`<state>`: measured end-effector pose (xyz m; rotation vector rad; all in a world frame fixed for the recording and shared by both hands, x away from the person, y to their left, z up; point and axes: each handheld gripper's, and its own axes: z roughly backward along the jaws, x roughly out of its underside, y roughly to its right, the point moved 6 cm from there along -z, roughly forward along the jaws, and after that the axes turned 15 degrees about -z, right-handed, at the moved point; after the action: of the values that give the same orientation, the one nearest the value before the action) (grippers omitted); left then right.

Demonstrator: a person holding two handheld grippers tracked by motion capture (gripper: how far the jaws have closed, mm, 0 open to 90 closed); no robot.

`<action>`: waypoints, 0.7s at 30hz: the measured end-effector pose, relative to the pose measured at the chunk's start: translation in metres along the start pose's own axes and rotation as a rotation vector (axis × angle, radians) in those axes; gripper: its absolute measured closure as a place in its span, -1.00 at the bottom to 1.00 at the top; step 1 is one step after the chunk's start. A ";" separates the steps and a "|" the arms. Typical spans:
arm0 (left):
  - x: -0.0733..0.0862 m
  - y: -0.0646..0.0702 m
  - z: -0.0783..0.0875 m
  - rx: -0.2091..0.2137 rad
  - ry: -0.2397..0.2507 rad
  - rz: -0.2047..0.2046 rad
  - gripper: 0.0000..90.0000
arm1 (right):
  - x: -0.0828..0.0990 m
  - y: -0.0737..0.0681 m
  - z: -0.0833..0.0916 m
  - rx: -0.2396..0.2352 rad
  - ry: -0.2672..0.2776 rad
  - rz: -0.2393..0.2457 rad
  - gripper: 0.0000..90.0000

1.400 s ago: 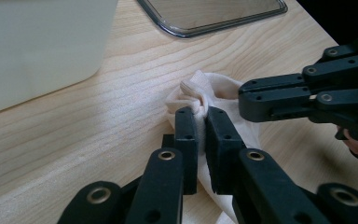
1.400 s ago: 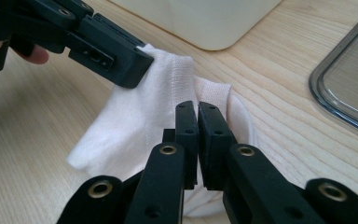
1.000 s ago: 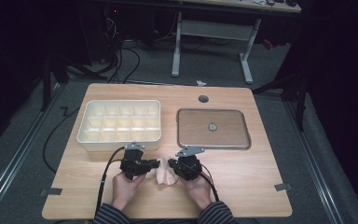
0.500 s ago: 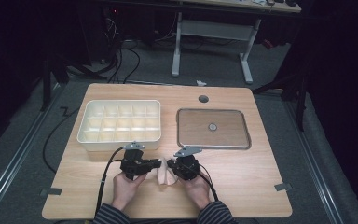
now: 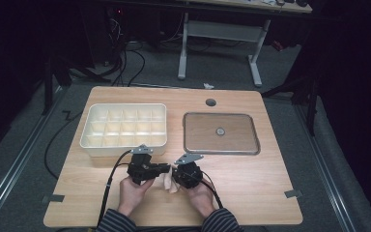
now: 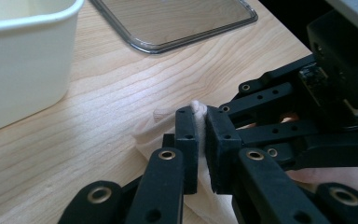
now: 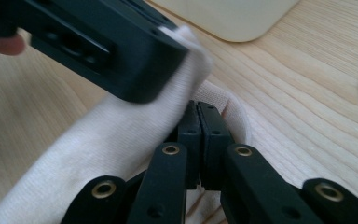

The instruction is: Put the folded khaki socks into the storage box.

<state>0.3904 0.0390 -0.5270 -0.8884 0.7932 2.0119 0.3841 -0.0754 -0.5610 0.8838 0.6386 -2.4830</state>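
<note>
Nearest the person, at the front middle of the wooden table, a small white cloth is gripped from both sides. The left gripper is clenched on an upstanding fold of it, a thin ridge of fabric showing between the pads. The right gripper is also clamped, its jaws pressed together on the cloth where it bunches around the tips. The two grippers meet nose to nose in the high view, so the cloth spans the short gap between them, part draped, part resting on the tabletop. Judgement: a two-point hold of this kind suits folding or spreading the cloth, each gripper controlling one edge.

Farther back on the left stands a white compartmented organiser box, its cells apparently empty. To its right lies a shallow metal tray with a small round object at its centre, well apart from the cloth
</note>
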 end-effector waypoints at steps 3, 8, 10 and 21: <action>0.001 0.000 0.001 -0.023 -0.013 -0.005 0.88 | 0.000 0.001 0.002 0.003 0.006 -0.005 0.90; 0.001 0.000 0.001 -0.052 -0.024 -0.002 0.88 | -0.001 0.003 0.016 0.008 0.053 -0.009 0.79; 0.001 0.000 0.001 -0.059 -0.026 -0.006 0.88 | -0.002 0.003 0.022 0.014 0.074 -0.004 0.75; 0.001 0.001 0.002 -0.073 -0.028 -0.001 0.88 | 0.016 0.020 0.035 0.041 0.087 -0.095 0.32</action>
<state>0.3891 0.0402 -0.5266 -0.9003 0.7077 2.0588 0.3667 -0.1148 -0.5528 1.0031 0.6757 -2.5620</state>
